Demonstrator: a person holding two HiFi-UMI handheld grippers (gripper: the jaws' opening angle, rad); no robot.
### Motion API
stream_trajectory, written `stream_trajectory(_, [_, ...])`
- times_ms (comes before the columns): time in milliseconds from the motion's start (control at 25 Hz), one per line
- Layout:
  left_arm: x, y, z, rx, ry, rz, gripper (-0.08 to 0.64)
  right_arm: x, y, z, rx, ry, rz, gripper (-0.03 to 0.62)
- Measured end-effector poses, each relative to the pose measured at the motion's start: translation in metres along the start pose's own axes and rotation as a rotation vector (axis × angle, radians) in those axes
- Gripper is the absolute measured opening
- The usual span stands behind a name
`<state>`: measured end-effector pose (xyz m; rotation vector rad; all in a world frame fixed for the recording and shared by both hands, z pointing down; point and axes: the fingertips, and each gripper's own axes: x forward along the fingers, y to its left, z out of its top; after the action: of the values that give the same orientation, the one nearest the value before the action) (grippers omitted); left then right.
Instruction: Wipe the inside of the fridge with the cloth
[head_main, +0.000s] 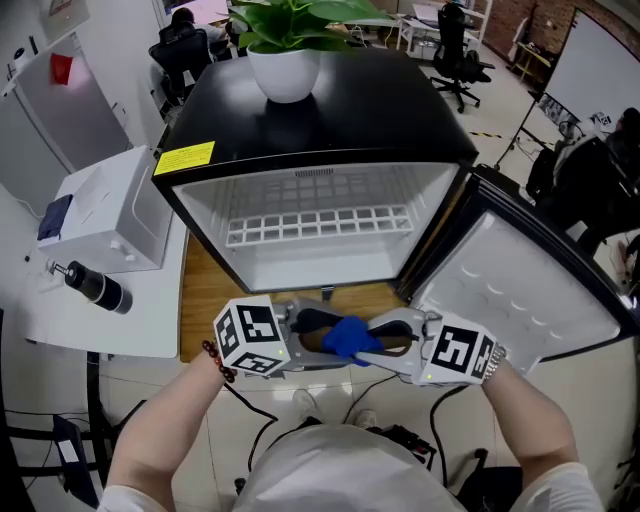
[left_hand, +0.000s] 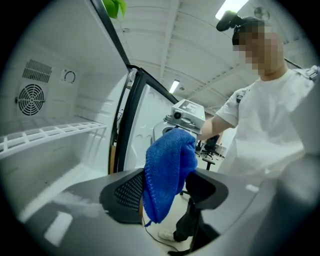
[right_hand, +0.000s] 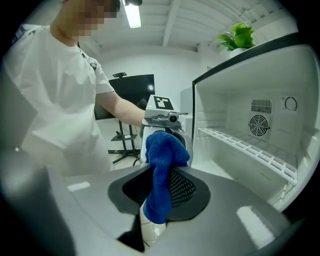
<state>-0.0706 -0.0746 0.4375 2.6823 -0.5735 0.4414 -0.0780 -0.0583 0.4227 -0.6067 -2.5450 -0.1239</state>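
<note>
- where's the cloth?
- one blue terry cloth (head_main: 350, 338), fuzzy and bunched, hangs just in front of the open fridge (head_main: 300, 130), not inside it. the right tongs (right_hand: 160, 192) pinch it in a narrow gap.
- and the left tongs?
- the left tongs (left_hand: 167, 192) stand wide. the cloth drapes between their mesh-textured jaws, against one side, unsqueezed.
- the fridge itself?
- smooth white plastic inside, with one white slatted shelf (head_main: 320, 225) and one round fan grille (left_hand: 30, 99) on the back wall. the glossy black top carries one leafy plant (head_main: 300, 15) in a rounded white pot (head_main: 285, 72). one door (head_main: 520, 290) stands open at right.
</note>
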Motion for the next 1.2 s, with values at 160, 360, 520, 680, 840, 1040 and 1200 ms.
stream_trajectory(160, [0.005,-0.006,0.004,0.011,-0.014,0.006,0.151,-0.005,-0.008,0.003,0.008,-0.019,-0.037,0.077])
stream_trajectory(360, [0.003,0.027,0.002,0.025,-0.033,0.214,0.072,-0.005,-0.038,-0.008,0.077,-0.032,-0.209,0.100])
stream_trajectory(520, [0.001,0.062,0.000,0.018,-0.047,0.407,0.069,-0.010,-0.065,-0.023,0.160,-0.051,-0.377,0.130])
stream_trajectory(680, [-0.001,0.101,-0.002,-0.013,-0.047,0.595,0.067,-0.028,-0.086,-0.042,0.239,-0.055,-0.521,0.144])
stream_trajectory(840, [0.005,0.132,0.002,-0.043,-0.055,0.721,0.067,-0.049,-0.097,-0.055,0.313,-0.077,-0.629,0.144])
stream_trajectory(1040, [0.030,0.157,0.003,-0.056,-0.054,0.764,0.067,-0.067,-0.103,-0.061,0.355,-0.110,-0.711,0.144])
stream_trajectory(1200, [0.056,0.174,0.003,-0.066,-0.043,0.779,0.067,-0.074,-0.106,-0.069,0.396,-0.122,-0.755,0.123])
